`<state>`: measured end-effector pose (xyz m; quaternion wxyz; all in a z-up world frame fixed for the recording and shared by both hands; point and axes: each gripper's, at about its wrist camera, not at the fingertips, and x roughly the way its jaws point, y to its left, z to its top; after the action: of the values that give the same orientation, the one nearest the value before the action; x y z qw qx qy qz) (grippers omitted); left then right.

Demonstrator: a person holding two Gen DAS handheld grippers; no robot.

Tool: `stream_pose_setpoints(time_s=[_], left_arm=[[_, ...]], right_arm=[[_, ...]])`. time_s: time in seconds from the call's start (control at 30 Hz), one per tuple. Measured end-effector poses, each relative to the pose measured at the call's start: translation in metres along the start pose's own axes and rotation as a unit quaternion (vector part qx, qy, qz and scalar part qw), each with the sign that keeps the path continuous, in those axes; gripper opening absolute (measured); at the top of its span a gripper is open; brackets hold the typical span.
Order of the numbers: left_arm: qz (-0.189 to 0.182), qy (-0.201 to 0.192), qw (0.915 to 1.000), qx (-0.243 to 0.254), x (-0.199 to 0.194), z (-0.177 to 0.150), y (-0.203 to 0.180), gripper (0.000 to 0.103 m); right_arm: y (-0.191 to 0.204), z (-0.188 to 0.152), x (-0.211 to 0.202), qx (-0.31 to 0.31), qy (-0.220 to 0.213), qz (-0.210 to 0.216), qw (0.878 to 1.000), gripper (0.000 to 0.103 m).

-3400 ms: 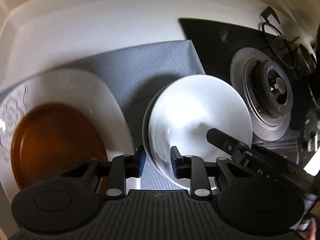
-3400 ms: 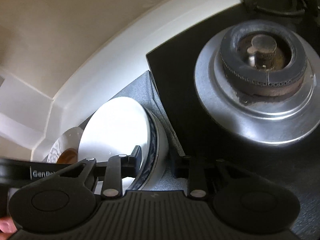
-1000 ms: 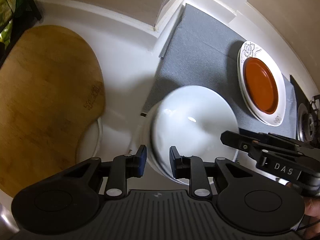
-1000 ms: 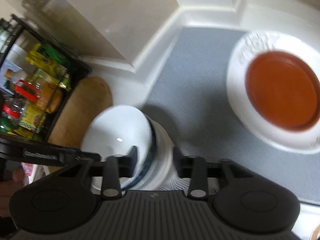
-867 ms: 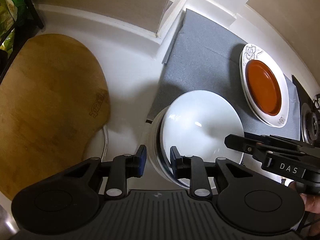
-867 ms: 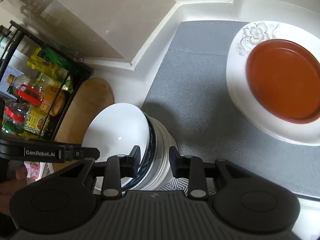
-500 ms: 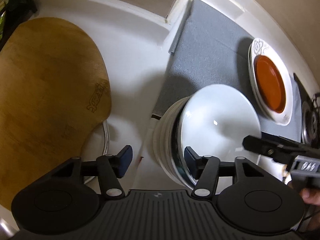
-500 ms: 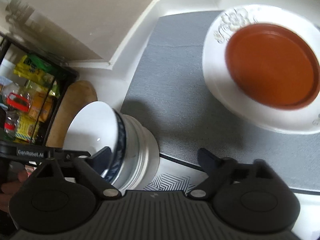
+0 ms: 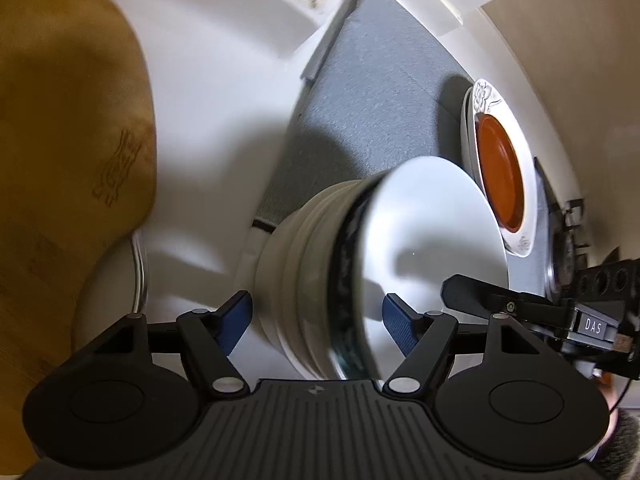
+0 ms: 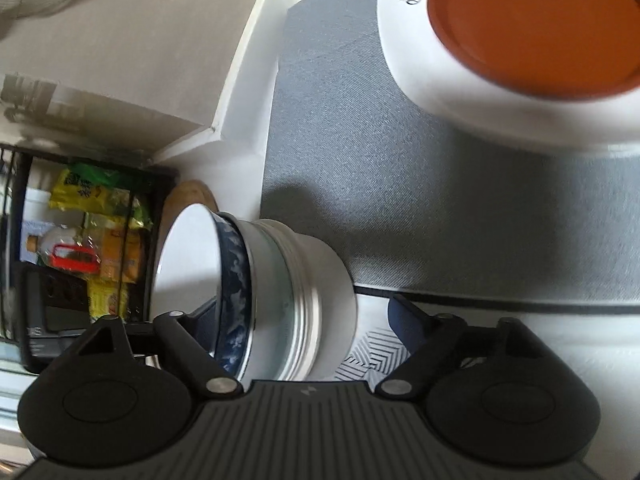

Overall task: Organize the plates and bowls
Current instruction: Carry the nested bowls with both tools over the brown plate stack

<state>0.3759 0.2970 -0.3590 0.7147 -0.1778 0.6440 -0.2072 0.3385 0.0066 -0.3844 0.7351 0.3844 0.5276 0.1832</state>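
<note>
The stack of bowls (image 9: 360,264) is sitting at the near edge of the grey mat (image 9: 360,92), partly over the white counter (image 9: 208,80). The left gripper (image 9: 316,320) is opening, its blue pads (image 9: 236,316) standing clear on either side of the stack. The right gripper (image 10: 304,320) is closing slightly yet still gaping around the bowls without pressing them. The orange plate (image 10: 532,20) is resting on the white floral plate (image 10: 408,40) farther along the mat

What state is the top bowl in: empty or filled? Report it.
Empty. The top bowl of the bowl stack shows a bare white inside in both wrist views, with only shadow and a small glint, no food or liquid.
</note>
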Motion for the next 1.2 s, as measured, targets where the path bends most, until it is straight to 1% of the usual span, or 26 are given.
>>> stream_pose_setpoints(time_s=[0.13, 0.2, 0.27, 0.3, 0.33, 0.37, 0.43, 0.5, 0.57, 0.6, 0.73, 0.77, 0.9, 1.0, 1.07, 1.2], left_arm=[[-0.014, 0.005, 0.9999, 0.007, 0.000, -0.001, 0.002, 0.072], [-0.030, 0.018, 0.9994, -0.002, 0.001, 0.000, 0.007, 0.067], [-0.044, 0.021, 0.9987, -0.018, -0.001, 0.002, 0.017, 0.063], [-0.050, 0.023, 0.9982, -0.024, -0.002, 0.003, 0.020, 0.060], [-0.053, 0.025, 0.9979, -0.029, -0.004, 0.003, 0.023, 0.058], [-0.052, 0.026, 0.9979, -0.029, -0.005, 0.004, 0.023, 0.056], [-0.040, 0.027, 0.9988, -0.005, -0.008, 0.005, 0.016, 0.054], [-0.025, 0.026, 0.9990, 0.026, -0.011, 0.004, 0.008, 0.055], [-0.010, 0.022, 0.9986, 0.046, -0.012, 0.005, -0.001, 0.055], [-0.005, 0.019, 0.9983, 0.054, -0.014, 0.004, -0.004, 0.055], [0.008, 0.021, 0.9978, 0.062, -0.015, 0.005, -0.009, 0.053], [0.007, 0.021, 0.9977, 0.064, -0.016, 0.004, -0.009, 0.053], [0.002, 0.023, 0.9978, 0.062, -0.015, 0.004, -0.009, 0.052], [0.001, 0.024, 0.9983, 0.054, -0.012, 0.006, -0.010, 0.052], [0.008, 0.020, 0.9983, 0.054, -0.014, 0.005, -0.012, 0.050], [0.030, 0.002, 0.9962, 0.082, -0.022, 0.000, -0.025, 0.049]], right_arm=[[-0.002, -0.003, 0.003, 0.022, -0.005, 0.009, 1.000, 0.088], [0.000, -0.003, 0.008, 0.020, -0.002, 0.012, 1.000, 0.088], [0.003, -0.003, 0.014, 0.012, 0.003, 0.017, 1.000, 0.086], [0.005, -0.003, 0.015, 0.008, 0.000, 0.011, 1.000, 0.086], [0.008, -0.004, 0.016, 0.004, -0.005, 0.004, 1.000, 0.083], [0.008, -0.005, 0.015, 0.002, -0.012, -0.004, 1.000, 0.074], [0.009, -0.008, 0.014, 0.002, -0.022, -0.012, 1.000, 0.072], [0.014, -0.010, 0.010, -0.013, -0.032, -0.022, 0.999, 0.066], [0.019, -0.008, 0.004, -0.031, -0.031, -0.031, 0.999, 0.058], [0.018, -0.006, 0.001, -0.030, -0.031, -0.028, 0.999, 0.057], [0.009, 0.001, -0.011, -0.017, -0.035, 0.009, 0.999, 0.052], [0.008, 0.004, -0.013, -0.016, -0.033, 0.016, 0.999, 0.052], [0.008, 0.005, -0.015, -0.040, -0.022, 0.008, 0.999, 0.051], [0.006, 0.004, -0.014, -0.034, -0.024, 0.013, 0.999, 0.051], [0.005, 0.003, -0.015, -0.033, -0.025, 0.013, 0.999, 0.050], [0.011, 0.000, -0.019, -0.034, -0.026, 0.013, 0.999, 0.049]])
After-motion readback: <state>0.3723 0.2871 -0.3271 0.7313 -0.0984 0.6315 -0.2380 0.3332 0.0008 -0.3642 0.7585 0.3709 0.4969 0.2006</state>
